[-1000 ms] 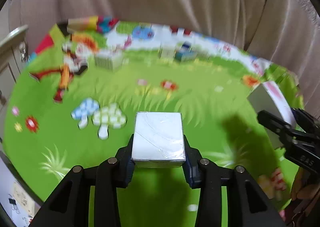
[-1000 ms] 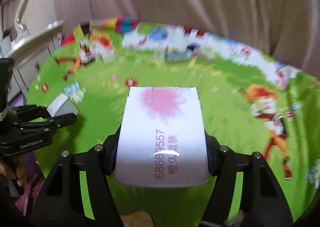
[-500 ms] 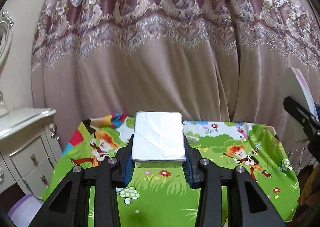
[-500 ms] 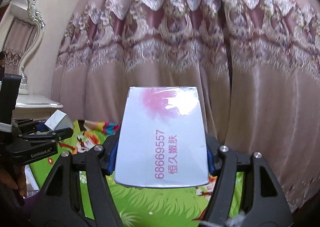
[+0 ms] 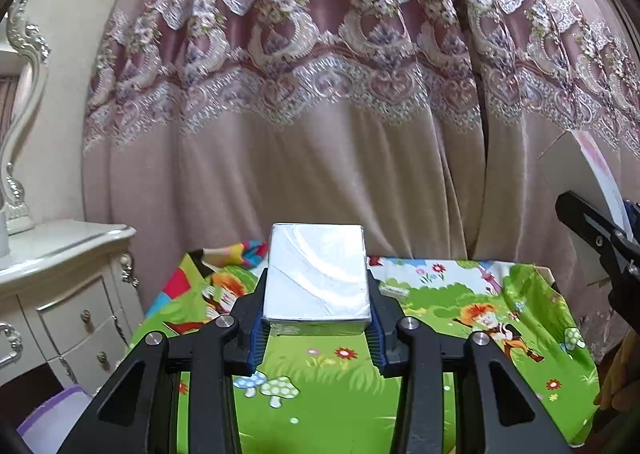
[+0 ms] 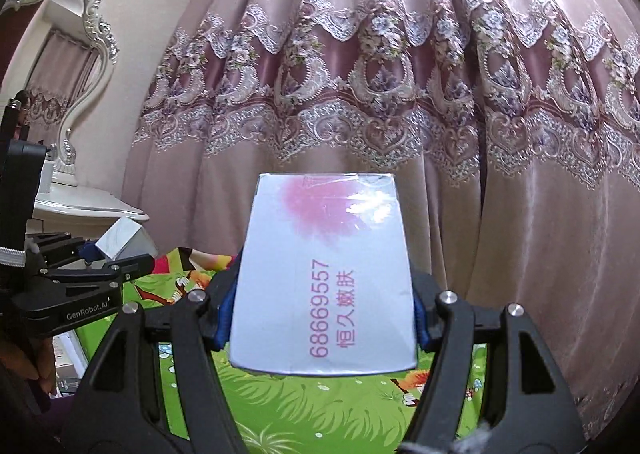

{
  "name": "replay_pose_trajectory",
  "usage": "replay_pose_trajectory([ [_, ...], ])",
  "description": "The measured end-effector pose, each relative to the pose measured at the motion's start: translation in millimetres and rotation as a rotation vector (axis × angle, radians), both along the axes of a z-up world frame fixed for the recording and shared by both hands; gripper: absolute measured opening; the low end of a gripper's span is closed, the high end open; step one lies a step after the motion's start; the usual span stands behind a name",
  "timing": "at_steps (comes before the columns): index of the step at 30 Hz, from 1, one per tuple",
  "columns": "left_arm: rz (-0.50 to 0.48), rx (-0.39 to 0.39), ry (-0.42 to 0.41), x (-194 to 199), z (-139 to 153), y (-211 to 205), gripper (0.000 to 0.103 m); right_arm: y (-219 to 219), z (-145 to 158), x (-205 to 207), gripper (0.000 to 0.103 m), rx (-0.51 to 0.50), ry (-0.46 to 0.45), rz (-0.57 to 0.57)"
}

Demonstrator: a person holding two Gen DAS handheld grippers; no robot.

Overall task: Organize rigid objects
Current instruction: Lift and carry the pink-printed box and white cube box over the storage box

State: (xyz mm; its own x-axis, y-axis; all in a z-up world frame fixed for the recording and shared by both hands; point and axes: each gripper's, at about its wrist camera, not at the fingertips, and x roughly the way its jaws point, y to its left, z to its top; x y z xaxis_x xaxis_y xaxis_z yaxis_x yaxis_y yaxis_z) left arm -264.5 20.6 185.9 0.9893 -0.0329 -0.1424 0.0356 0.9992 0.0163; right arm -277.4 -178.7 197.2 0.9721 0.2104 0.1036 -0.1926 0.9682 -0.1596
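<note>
A pink lace-trimmed curtain [image 5: 320, 113] hangs behind the desk [image 5: 460, 306] with its green cartoon cloth. Above the desk, the right gripper [image 6: 322, 318] has its fingers pinching a white box with pink print [image 6: 324, 278]; the left gripper [image 5: 316, 328] pinches a smaller silver-white box [image 5: 318, 274].

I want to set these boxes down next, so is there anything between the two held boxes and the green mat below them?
Nothing visible. The left gripper holds the silver box and the right gripper holds the white box, both above the green mat, whose near stretch shows only printed pictures.
</note>
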Motion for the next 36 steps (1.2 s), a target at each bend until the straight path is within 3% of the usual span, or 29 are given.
replay_pose_trajectory([
  [15, 0.119, -0.096, 0.119, -15, -27, 70, 0.041, 60, -7, -8, 0.069, -0.101, 0.053, 0.19],
  [30, 0.308, -0.199, 0.168, -50, -56, 151, 0.041, 154, -26, -25, 0.069, -0.29, 0.068, 0.449],
  [36, 0.386, -0.259, 0.203, -65, -73, 185, 0.041, 188, -37, -26, 0.069, -0.363, 0.122, 0.544],
])
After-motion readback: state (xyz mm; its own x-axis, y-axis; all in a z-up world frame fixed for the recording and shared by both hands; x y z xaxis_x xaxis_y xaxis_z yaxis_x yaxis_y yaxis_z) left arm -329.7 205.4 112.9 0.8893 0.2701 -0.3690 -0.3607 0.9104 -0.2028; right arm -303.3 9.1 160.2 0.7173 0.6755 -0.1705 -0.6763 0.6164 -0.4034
